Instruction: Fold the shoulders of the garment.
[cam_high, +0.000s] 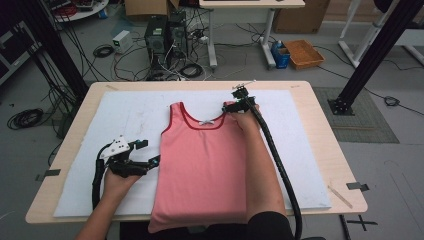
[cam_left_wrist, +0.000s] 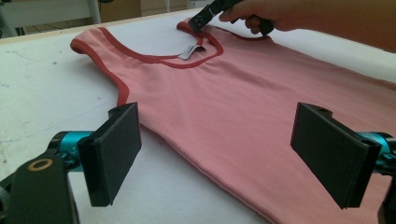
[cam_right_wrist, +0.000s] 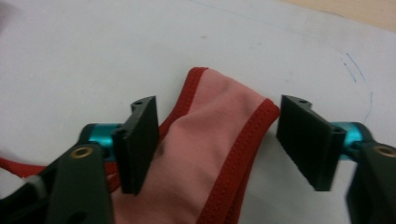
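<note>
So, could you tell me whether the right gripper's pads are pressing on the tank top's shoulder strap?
Apart. The right gripper view shows the strap between the right gripper pads, with a gap at the right pad.

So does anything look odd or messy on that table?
A little. The pink top lies flat, but its hem hangs over the table's near edge, and its right strap is rumpled between the right gripper's open jaws. The white mat shows faint pen marks.
</note>
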